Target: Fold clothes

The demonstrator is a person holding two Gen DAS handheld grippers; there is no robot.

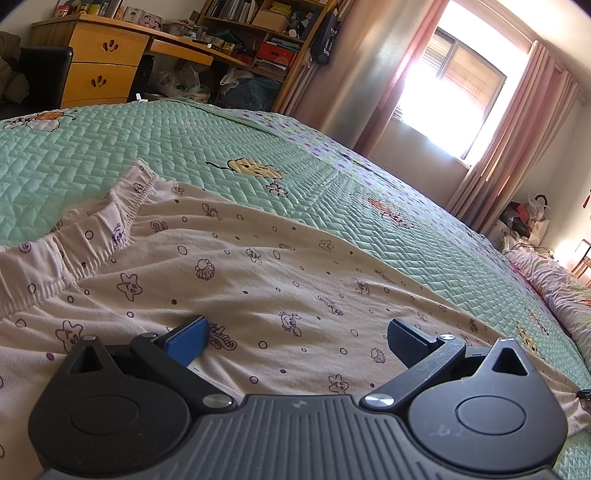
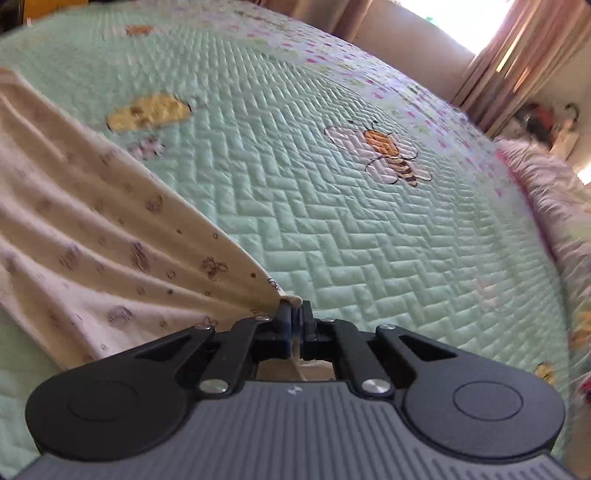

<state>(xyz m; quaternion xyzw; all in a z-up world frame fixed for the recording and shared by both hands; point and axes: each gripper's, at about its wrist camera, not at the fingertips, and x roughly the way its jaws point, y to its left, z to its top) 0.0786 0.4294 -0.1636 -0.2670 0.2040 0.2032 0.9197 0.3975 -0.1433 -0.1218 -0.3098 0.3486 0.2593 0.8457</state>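
One garment is all I have to work with: a cream cotton pair of pyjama trousers printed with small purple sea creatures and dots (image 1: 229, 273), lying spread on the mint-green quilted bedspread (image 1: 155, 140). I count two grippers. My left gripper (image 1: 295, 343) sits low over the trousers with its jaws spread wide, one blue-faced pad (image 1: 186, 341) and one dark ribbed pad either side of bare cloth, nothing pinched; whether the pads touch the fabric I cannot tell. My right gripper (image 2: 296, 314) has its jaws pressed together on a corner of the same trousers (image 2: 110, 236), and the cloth fans away from that pinch in long tight folds across the bedspread (image 2: 332, 221).

Relative to the trousers, the gathered elastic waistband (image 1: 92, 236) runs along their far left edge in the left wrist view. On the bedspread beyond them I count one yellow beehive patch (image 1: 251, 168) with a small flower beside it, and further right one embroidered orange-and-brown bee (image 2: 388, 155). A pink floral quilt (image 1: 554, 280) is bunched at the bedspread's right edge.

Past the bed stand one wooden desk with two leaf-cut drawers (image 1: 103, 62), one crowded wooden bookshelf (image 1: 266, 33), and one bright window (image 1: 461, 92) flanked by two pink curtains (image 1: 517, 140).
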